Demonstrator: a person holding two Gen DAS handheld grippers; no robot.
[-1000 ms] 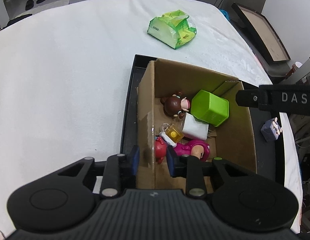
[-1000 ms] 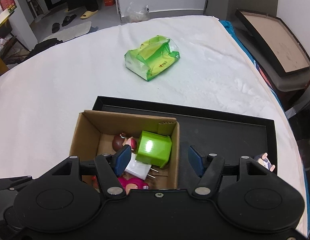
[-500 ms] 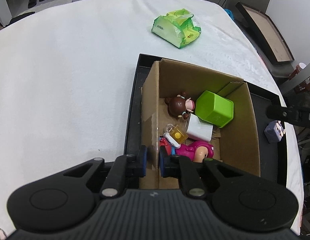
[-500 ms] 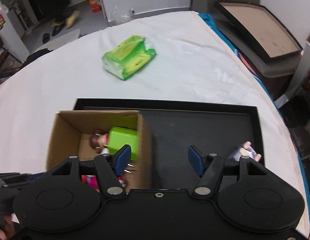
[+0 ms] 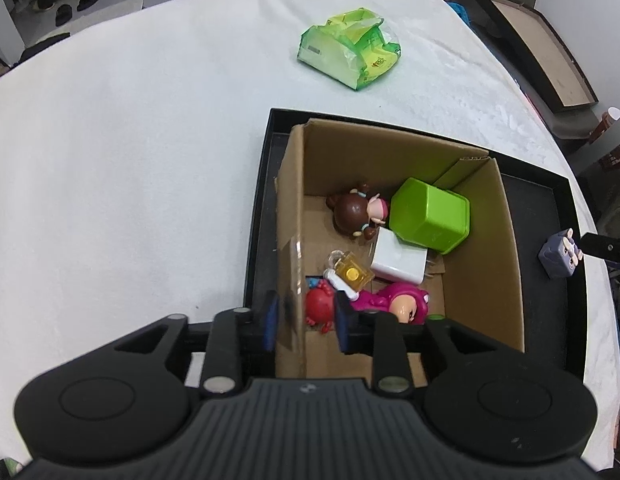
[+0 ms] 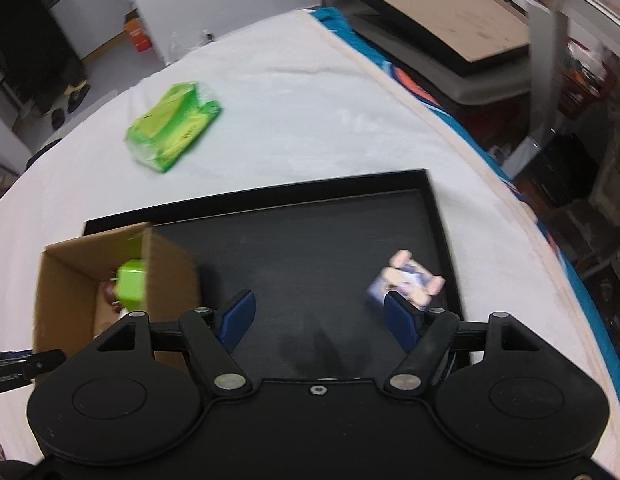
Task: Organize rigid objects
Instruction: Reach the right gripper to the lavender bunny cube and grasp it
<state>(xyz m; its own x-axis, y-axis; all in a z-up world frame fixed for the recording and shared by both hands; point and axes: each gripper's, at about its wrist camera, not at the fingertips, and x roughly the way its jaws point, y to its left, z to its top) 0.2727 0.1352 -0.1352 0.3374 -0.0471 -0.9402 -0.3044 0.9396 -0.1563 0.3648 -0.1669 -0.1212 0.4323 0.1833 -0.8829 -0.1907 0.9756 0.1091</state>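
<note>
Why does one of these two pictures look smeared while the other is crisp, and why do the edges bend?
Right wrist view: motion blur smears the green packet and the small blue-grey figure; a soft shadow lies on the black tray. Left wrist view: sharp, with glare on the green cube. Both views: the fisheye lens curves the white table.

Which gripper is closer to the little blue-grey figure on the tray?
Right. The right gripper hangs over the tray with the figure at its right finger; the left gripper straddles the box wall.
</note>
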